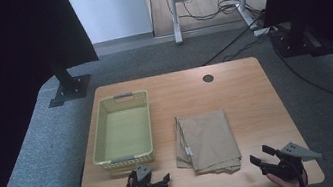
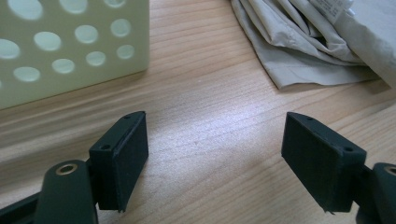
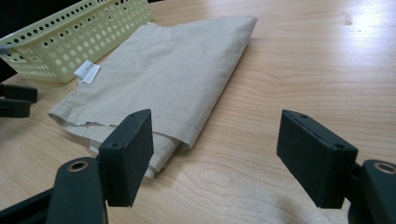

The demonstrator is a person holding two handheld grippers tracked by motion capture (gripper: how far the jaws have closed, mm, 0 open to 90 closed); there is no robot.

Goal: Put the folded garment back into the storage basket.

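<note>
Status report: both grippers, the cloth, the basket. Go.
Left gripper open, right gripper open, both at the near table edge. Folded beige cloth flat on the table, untouched. Yellow basket left of it, empty. Nothing between grippers and cloth.

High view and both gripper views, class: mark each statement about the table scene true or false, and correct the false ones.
1. The yellow basket is empty. True.
2. The folded beige cloth lies inside the basket. False: it lies on the wooden table, to the basket's right.
3. The left tongs are open. True.
4. The right tongs grip the cloth. False: they are open, holding nothing.
5. A white label shows on the cloth. True.
</note>
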